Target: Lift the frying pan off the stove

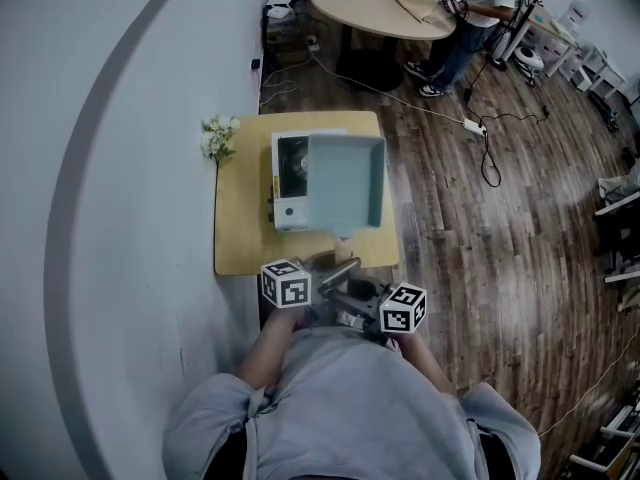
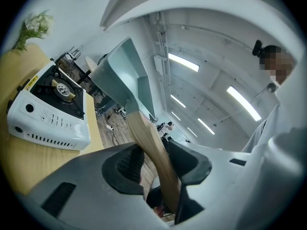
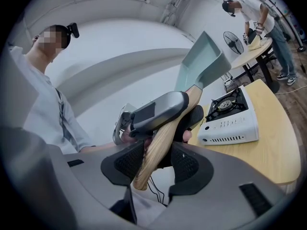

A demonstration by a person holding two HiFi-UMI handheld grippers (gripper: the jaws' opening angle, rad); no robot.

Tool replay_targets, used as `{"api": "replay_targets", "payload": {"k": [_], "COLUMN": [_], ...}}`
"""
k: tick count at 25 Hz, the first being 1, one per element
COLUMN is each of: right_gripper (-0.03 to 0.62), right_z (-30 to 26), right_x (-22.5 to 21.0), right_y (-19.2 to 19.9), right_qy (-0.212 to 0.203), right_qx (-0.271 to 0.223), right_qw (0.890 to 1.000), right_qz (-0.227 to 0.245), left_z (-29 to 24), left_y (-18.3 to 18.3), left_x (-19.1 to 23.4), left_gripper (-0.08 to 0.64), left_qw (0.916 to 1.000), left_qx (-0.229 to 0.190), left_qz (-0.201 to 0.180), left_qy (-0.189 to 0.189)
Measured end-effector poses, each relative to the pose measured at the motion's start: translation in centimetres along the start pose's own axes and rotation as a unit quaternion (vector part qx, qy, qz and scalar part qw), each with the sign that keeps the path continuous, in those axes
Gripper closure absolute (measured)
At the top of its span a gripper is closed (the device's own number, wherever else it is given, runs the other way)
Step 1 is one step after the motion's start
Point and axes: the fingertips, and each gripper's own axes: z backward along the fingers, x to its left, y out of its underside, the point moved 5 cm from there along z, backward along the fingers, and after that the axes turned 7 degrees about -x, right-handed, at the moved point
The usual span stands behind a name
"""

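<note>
Head view: small wooden table (image 1: 240, 223) set against a curved white wall (image 1: 120, 168), with dark plank floor (image 1: 480, 258) to the right. Flowers (image 1: 217, 136) sit at the table's far left corner. Stove (image 1: 288, 186), white, stands mid-table. Farther back is a round table (image 1: 365, 6) with a person (image 1: 470, 13) bent over it. Cables (image 1: 487, 158) trail across the floor between there and my table.

Pan (image 1: 345, 180): pale green, square, off the stove and in the air above its right part. Its wooden handle (image 2: 144, 133) points back toward me. Left gripper view shows the burner (image 2: 61, 87) uncovered, with the pan raised clear beside it.

Left gripper (image 2: 154, 159): jaws clamped on the handle partway along. Right gripper (image 3: 154, 164): jaws clamped on the handle's butt end, just behind the left one.

Hard to read: from the head view I see the marker cubes (image 1: 285, 284) but not the jaws, which lie under them and close against my torso. The pan blocks the stove's right half in that view. Furniture at the right edge is cut off, and I can't identify it.
</note>
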Motion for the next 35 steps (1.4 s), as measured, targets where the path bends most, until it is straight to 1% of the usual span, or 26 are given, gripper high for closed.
{"api": "replay_targets", "payload": {"k": [6, 10, 15, 28, 35], "right_gripper": [0.422, 0.417, 0.417, 0.417, 0.417], "right_z": [-0.1, -0.1, 0.1, 1.1, 1.6], "right_x": [-0.4, -0.3, 0.0, 0.2, 0.2], "right_y": [1.0, 1.5, 1.6, 1.4, 1.2], "right_qy": [-0.015, -0.022, -0.022, -0.014, -0.013], "right_qx": [0.019, 0.032, 0.029, 0.010, 0.009], "right_qw": [1.000, 0.999, 0.999, 1.000, 1.000], "right_qz": [-0.006, -0.002, 0.000, -0.001, 0.005], "left_z": [0.5, 1.0, 1.2, 0.3, -0.2], "left_y": [1.0, 1.5, 1.6, 1.9, 1.9], "left_x": [0.6, 0.7, 0.5, -0.3, -0.7], "left_gripper": [0.407, 0.407, 0.407, 0.404, 0.403], "left_qw": [0.9997, 0.9995, 0.9994, 0.9998, 0.9999], "left_qx": [0.001, -0.010, -0.016, -0.004, -0.003], "left_qz": [0.004, 0.012, 0.013, 0.004, 0.002], "left_qy": [-0.023, -0.029, -0.029, -0.018, -0.014]}}
